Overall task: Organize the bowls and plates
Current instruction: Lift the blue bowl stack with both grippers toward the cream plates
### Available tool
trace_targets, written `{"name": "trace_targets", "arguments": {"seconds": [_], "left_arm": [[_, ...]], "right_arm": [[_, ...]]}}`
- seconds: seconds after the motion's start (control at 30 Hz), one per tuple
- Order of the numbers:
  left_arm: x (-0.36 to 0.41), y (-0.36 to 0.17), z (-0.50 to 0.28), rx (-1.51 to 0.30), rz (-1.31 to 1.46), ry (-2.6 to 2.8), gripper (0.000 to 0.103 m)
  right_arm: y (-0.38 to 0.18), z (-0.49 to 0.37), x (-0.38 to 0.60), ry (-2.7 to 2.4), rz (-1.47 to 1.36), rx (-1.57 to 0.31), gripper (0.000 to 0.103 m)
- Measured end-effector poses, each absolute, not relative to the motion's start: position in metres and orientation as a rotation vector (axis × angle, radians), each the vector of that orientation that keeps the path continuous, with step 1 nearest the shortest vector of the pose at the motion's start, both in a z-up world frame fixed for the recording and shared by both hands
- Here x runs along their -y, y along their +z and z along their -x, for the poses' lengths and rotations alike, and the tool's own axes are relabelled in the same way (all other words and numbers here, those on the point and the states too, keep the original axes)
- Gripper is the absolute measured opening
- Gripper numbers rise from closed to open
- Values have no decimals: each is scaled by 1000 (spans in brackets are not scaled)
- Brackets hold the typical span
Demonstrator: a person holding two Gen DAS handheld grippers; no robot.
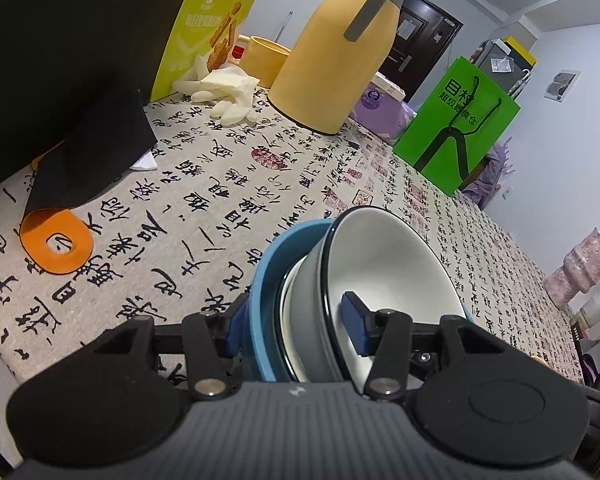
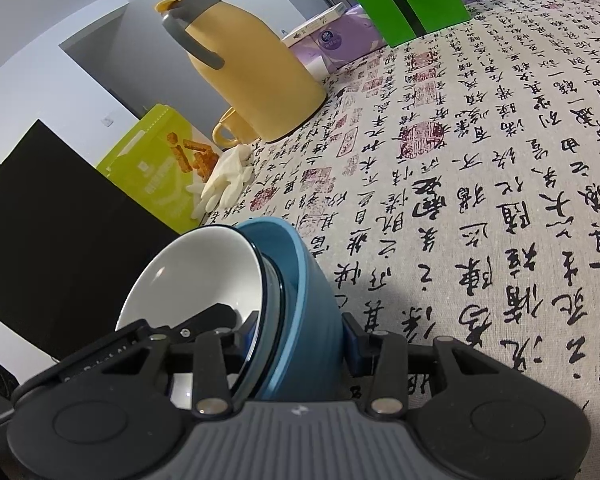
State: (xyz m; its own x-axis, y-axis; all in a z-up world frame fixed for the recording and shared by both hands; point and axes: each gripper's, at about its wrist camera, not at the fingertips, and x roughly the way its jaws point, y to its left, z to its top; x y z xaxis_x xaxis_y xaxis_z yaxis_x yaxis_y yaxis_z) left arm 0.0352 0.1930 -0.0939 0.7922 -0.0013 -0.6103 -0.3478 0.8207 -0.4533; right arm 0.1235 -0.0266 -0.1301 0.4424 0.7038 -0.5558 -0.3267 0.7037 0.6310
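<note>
Glossy glazed bowls (image 1: 364, 264) — matt woven cloth tablecloth (image 1: 204, 200).

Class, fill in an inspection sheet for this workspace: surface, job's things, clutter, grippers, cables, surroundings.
Surface: table under a calligraphy-print cloth.
Job's things: nested stack held tilted above the table, white bowl inside blue bowl.
Clutter: yellow jug, yellow mug, rubber gloves, snack box, green bag, tissue pack.
Grippers: left gripper and right gripper each clamp the stack's rims.
Cables: nothing seen.
Surroundings: dark door, vase.
</note>
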Motion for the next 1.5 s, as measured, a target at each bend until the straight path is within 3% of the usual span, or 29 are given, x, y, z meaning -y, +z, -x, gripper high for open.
{"name": "trace_targets", "arguments": {"seconds": [1.5], "left_arm": [[-164,-62,-22,-581,551,174,49]], "right_arm": [[-103,-101,57,684,-494,-825,40]]}}
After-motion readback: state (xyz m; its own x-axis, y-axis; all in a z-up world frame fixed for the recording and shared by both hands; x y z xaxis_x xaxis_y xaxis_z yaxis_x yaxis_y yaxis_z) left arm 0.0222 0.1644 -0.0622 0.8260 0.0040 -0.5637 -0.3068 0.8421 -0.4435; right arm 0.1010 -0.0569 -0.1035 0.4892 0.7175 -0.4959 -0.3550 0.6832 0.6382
